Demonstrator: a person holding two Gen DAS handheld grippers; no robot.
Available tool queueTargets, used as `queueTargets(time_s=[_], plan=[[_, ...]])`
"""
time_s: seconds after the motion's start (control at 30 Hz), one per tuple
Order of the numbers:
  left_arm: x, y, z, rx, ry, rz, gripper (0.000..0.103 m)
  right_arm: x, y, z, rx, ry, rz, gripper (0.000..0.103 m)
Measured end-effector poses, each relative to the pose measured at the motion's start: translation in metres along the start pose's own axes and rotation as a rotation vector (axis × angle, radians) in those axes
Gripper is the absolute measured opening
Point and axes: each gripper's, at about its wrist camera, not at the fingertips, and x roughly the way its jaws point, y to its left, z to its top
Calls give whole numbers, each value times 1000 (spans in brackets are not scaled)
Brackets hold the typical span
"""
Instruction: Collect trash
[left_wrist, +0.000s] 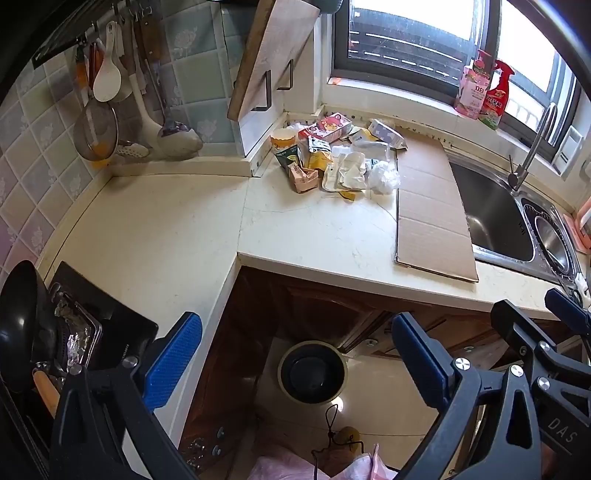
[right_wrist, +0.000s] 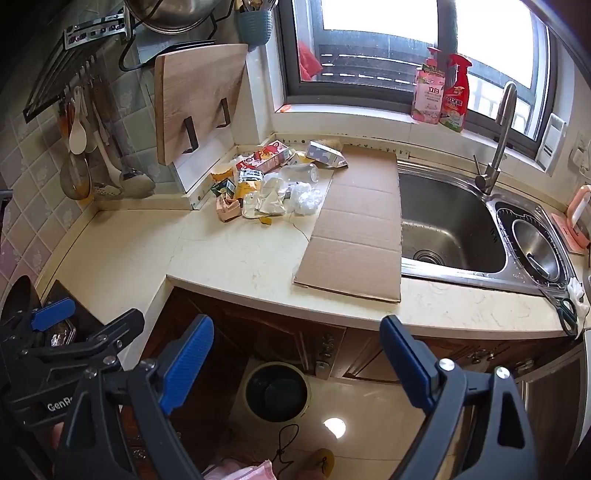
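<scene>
A pile of trash (left_wrist: 340, 155) lies in the far corner of the cream counter: a pink carton, snack wrappers, crumpled white paper and plastic. It also shows in the right wrist view (right_wrist: 273, 181). A round bin with a black liner (left_wrist: 312, 371) stands on the floor below the counter edge, seen too in the right wrist view (right_wrist: 277, 391). My left gripper (left_wrist: 295, 354) is open and empty, held above the floor near the bin. My right gripper (right_wrist: 297, 354) is open and empty beside it, well short of the trash.
A flat cardboard sheet (right_wrist: 354, 225) lies between the trash and the steel sink (right_wrist: 447, 229). Scissors (right_wrist: 567, 314) lie at the right counter edge. A stove with a black pan (left_wrist: 22, 325) sits at the left. Utensils (left_wrist: 110, 110) hang on the tiled wall.
</scene>
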Motion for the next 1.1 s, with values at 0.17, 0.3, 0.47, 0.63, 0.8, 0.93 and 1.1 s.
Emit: queueTargets(time_s=[0.17,0.3,0.47,0.63,0.8,0.93,1.1], plan=[[-1,1,0,-1,1,-4,101,-4,-5,1,3,3,3,92],[0,1,-1,-4,3,-9,101,0,1,-3,2,3,2,92],[-1,2,-4,-12,10,-20,100,-2,1,-3,1,3,3,92],[-1,2,-3,-11,10,-21,100,-3,0,-4,0,3,3,92],[-1,3,-3,-11,11,-21,100,-1,0,-4,0,3,4,92],[-1,4,-3,-12,10,-22,100,-5,2,-7,0,0,11,92],[-2,4,-4,-15,15,-25,100,-10,0,-11,0,-1,21,92]])
